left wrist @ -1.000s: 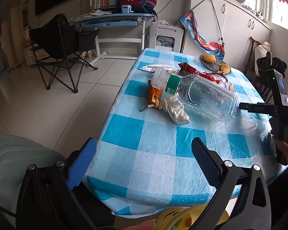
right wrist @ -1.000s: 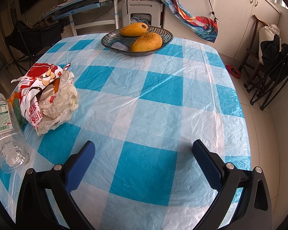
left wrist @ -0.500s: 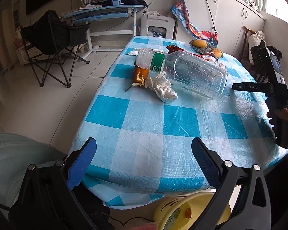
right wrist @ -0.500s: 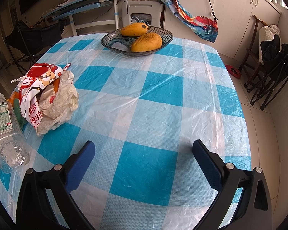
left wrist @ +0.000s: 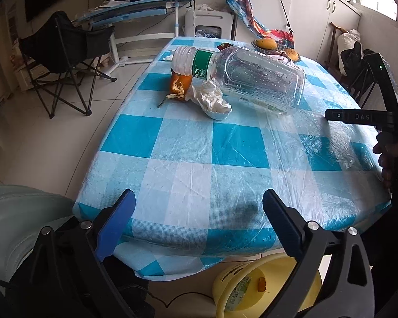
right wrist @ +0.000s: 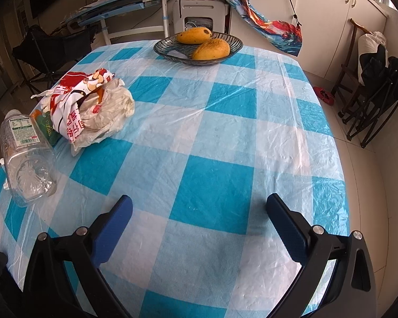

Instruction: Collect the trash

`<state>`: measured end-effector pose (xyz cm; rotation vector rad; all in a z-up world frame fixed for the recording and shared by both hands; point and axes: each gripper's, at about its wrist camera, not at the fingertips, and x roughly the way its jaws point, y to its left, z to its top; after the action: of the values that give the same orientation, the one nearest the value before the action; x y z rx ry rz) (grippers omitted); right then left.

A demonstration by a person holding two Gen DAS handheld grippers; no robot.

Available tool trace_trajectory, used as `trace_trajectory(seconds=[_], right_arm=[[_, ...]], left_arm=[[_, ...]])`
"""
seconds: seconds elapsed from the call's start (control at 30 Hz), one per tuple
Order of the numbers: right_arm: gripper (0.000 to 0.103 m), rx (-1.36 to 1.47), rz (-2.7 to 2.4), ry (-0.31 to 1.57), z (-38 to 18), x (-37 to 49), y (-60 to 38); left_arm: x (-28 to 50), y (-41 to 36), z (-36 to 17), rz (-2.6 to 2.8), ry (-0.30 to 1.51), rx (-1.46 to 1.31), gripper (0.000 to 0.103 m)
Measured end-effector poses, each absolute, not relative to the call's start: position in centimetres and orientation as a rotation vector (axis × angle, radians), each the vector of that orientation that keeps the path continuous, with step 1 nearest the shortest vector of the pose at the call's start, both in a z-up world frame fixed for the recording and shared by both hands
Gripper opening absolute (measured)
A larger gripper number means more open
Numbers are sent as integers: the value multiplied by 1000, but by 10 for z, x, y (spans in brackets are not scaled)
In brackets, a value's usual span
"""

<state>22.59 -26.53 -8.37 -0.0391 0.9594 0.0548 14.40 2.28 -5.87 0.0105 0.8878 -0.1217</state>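
A clear plastic bottle (left wrist: 254,79), crumpled white tissue (left wrist: 212,100) and orange peel (left wrist: 180,84) lie together on the blue-checked table (left wrist: 199,164); both the left hand-held gripper (left wrist: 199,220) and the right hand-held gripper (right wrist: 199,225) hover spread and empty.

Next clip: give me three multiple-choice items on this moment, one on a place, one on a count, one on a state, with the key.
1. Where is the yellow bucket?
A. on the table
B. on the floor below the table edge
C. on the chair

2. How many mangoes lie in the bowl?
A. one
B. two
C. four

3. How is the plastic bottle?
A. upright, capped
B. lying on its side
C. held in the left gripper

Key: B, it shows under the tablecloth's near edge; B, two lie in the dish; B, it lies flat, both grippers open and empty.
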Motion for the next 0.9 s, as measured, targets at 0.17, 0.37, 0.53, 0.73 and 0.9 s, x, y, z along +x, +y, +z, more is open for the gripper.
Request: trace_trajectory(seconds=[0.17, 0.37, 0.53, 0.73, 0.9], right_arm=[[97, 12, 100, 829, -67, 192, -275], [97, 28, 224, 713, -52, 175, -263], [97, -17, 311, 684, -47, 174, -240], [97, -72, 397, 629, -36, 169, -220], [94, -192, 534, 599, -22, 177, -195]], left_arm=[[147, 35, -52, -160, 859, -95, 80], [151, 37, -40, -158, 778, -145, 80], [182, 44, -29, -126, 803, -216, 81], [235, 34, -35, -81, 885, -176, 80], [245, 49, -40, -24, 872, -217, 74]])
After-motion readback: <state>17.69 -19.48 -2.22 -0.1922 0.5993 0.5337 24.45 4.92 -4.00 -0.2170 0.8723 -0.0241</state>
